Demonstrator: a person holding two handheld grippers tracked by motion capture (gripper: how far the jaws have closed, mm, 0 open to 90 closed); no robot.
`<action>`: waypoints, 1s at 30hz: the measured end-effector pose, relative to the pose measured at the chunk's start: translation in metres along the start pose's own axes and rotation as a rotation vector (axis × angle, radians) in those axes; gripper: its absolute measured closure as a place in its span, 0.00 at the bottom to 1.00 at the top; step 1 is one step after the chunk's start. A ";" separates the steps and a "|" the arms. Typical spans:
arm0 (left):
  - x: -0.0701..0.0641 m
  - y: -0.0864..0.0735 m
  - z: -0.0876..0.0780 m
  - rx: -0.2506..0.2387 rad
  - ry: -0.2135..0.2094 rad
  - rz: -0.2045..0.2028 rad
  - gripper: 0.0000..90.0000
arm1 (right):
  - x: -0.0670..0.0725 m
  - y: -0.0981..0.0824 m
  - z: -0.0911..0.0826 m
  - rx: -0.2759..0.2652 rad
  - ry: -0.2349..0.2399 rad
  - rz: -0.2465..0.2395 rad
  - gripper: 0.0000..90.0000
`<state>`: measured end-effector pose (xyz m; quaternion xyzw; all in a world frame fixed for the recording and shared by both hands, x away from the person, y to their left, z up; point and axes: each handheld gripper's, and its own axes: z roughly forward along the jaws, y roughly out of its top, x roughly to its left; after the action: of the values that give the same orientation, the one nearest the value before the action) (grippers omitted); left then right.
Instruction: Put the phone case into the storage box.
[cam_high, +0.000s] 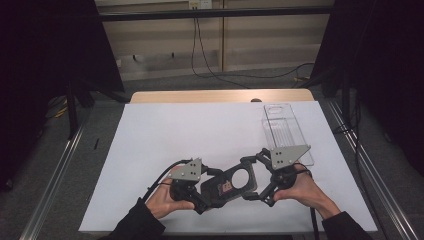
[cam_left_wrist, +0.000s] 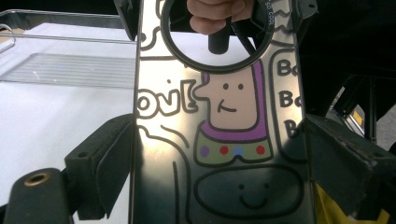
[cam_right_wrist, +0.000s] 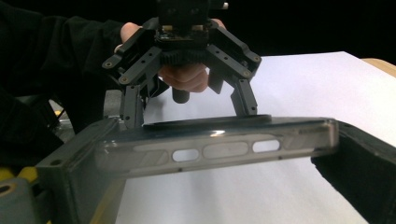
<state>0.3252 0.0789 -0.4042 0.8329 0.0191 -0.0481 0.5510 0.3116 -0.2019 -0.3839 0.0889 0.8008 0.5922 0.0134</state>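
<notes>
We hold the phone case (cam_high: 231, 183) between us above the white sheet (cam_high: 165, 135), left gripper (cam_high: 192, 192) and right gripper (cam_high: 265, 187) each clamped on its edges. Uneven pulling could flex it loose. The clear tray (cam_high: 285, 131) lies just beyond, unobstructed.

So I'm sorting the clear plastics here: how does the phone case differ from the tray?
The phone case is held off the table between both grippers; the tray lies flat on the white sheet, untouched.
The case carries cartoon prints and a dark ring; the tray is plain, with a ribbed floor.
The case sits near the person; the tray lies farther back on the right.
Both are see-through plastic.
</notes>
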 end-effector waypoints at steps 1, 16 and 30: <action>0.000 0.000 0.000 0.001 -0.003 -0.001 0.14 | 0.000 0.000 0.000 0.007 0.004 -0.006 0.02; 0.002 -0.003 0.003 0.029 -0.036 -0.009 0.14 | 0.000 -0.002 0.007 0.047 0.054 -0.036 0.06; 0.003 -0.004 0.003 0.051 -0.035 -0.003 0.14 | -0.002 -0.004 0.009 0.070 0.076 -0.018 0.11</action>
<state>0.3276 0.0779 -0.4091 0.8456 0.0097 -0.0640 0.5299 0.3139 -0.1947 -0.3901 0.0595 0.8216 0.5668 -0.0146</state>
